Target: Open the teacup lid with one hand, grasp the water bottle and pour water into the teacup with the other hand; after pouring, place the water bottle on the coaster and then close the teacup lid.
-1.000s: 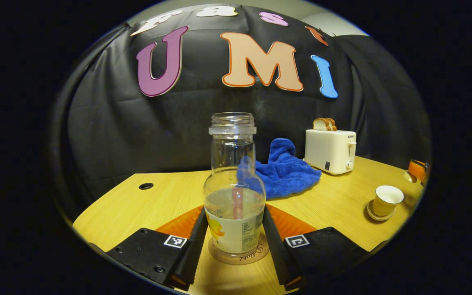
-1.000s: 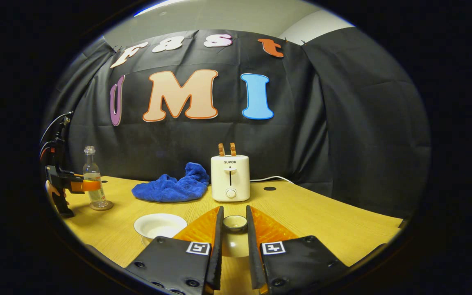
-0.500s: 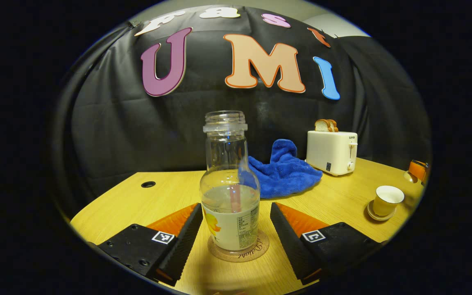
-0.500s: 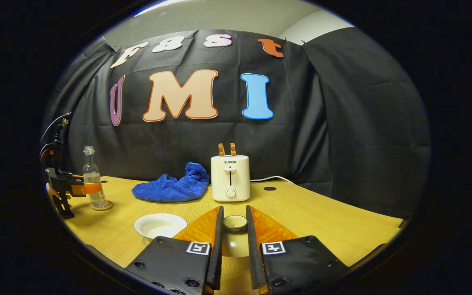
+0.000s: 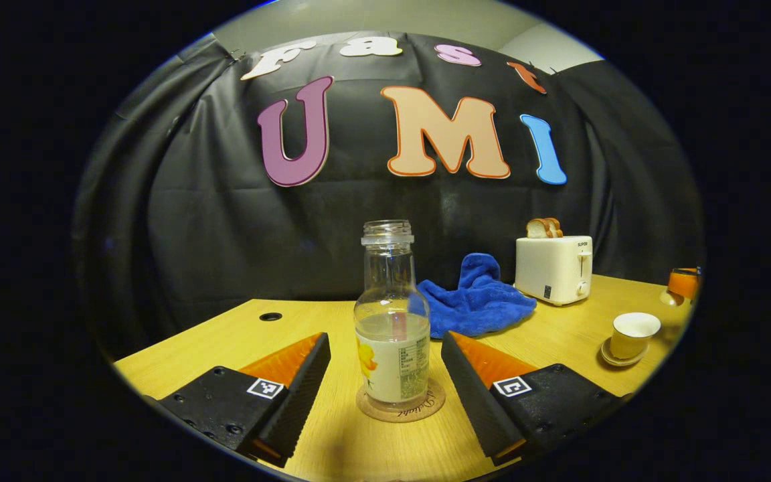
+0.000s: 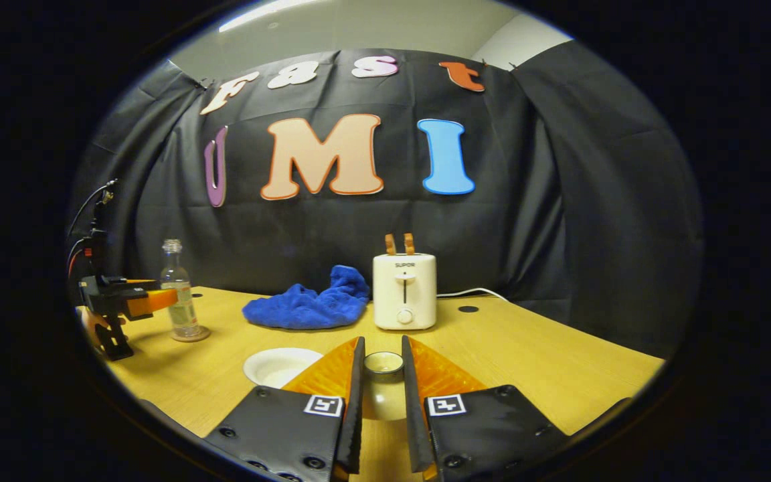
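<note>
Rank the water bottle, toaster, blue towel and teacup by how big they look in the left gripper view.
1. water bottle, though it stands nearest the camera
2. blue towel and toaster, too alike to rank
3. teacup, smallest

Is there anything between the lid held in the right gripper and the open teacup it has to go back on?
Nothing visible does. The right gripper holds the lid just right of the open teacup, with bare table around them. The water bottle stands on its coaster, well off to the side.
</note>
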Demonstrator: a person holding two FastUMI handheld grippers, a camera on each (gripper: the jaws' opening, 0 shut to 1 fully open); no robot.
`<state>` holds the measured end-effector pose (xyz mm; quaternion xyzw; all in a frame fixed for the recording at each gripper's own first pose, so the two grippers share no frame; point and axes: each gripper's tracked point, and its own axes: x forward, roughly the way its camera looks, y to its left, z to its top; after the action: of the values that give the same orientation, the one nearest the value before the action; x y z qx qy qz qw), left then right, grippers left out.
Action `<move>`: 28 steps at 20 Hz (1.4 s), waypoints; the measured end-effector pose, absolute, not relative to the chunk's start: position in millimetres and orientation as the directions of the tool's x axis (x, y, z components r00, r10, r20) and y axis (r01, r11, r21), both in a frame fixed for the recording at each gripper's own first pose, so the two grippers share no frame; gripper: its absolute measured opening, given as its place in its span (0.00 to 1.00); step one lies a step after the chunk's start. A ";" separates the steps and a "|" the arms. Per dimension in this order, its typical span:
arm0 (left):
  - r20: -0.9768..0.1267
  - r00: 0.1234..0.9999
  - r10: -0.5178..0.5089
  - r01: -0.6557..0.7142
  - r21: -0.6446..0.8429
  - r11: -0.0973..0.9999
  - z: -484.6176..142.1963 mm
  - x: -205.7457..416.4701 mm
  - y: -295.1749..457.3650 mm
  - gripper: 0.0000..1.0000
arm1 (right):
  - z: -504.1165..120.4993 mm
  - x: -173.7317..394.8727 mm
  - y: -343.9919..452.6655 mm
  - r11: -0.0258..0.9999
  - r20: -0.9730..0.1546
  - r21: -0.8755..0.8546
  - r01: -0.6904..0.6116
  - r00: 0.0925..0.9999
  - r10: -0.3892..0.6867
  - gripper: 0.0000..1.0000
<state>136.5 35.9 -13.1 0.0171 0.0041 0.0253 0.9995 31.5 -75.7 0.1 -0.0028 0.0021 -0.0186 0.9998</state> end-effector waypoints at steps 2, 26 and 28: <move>-0.007 0.998 0.068 -0.068 0.017 0.998 -14.2 127.0 39.3 0.97 | -1.1 36.5 -63.1 1.000 -0.009 -0.003 -0.028 1.000 0.028 0.31; 0.000 0.997 0.080 -0.080 0.001 0.997 -12.0 112.9 37.1 0.97 | -29.2 81.6 14.7 0.947 -0.173 0.007 -0.321 0.932 0.317 0.34; 0.001 0.997 0.080 -0.080 0.001 0.997 -12.0 113.2 37.6 0.97 | -29.5 82.7 14.7 0.949 -0.172 0.001 -0.316 0.935 0.311 0.40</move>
<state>113.2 37.6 -12.0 0.0006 -0.0005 0.0402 0.9992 82.7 14.7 -29.5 -0.0134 0.0850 0.1595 0.9834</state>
